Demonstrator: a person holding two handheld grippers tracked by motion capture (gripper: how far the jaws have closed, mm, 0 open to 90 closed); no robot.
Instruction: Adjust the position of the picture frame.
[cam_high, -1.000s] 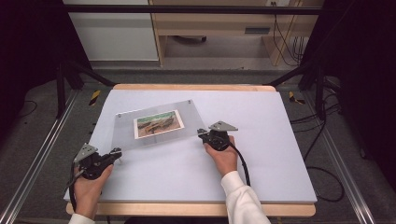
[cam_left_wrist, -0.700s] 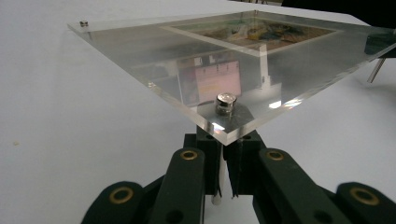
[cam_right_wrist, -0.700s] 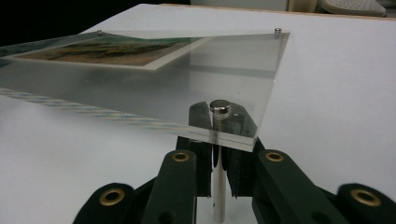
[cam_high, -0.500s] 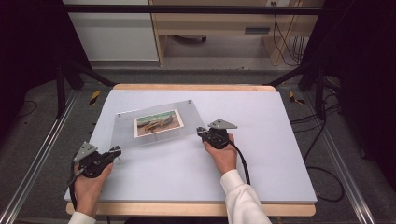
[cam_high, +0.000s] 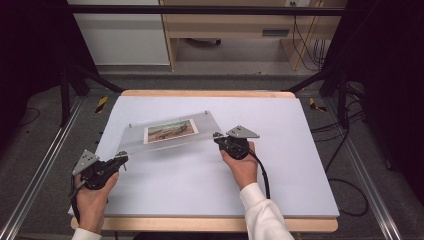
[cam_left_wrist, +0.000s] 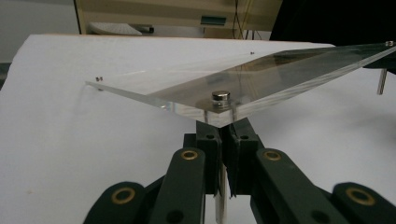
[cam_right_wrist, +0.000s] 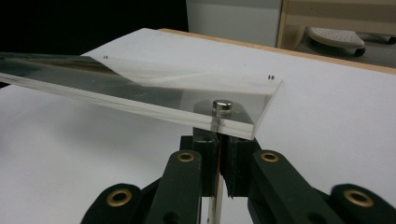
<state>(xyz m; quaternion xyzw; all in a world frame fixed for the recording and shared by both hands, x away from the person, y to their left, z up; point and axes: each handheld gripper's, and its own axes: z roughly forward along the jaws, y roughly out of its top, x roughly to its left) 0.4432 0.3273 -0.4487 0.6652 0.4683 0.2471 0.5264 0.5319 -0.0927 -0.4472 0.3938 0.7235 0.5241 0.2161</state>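
Clear acrylic frame (cam_high: 167, 132) with metal corner pins, gripper-clamped (cam_high: 122, 159).

My left gripper (cam_high: 121, 158) and my right gripper (cam_high: 217, 136) both have their jaws pinched together, each hand (cam_high: 92, 192) low over the table, forearms reaching forward.

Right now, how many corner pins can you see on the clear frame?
4: one in the left gripper, one in the right gripper, two at the far corners of the frame.

No words, labels, brands or numbers can be read on anything here.
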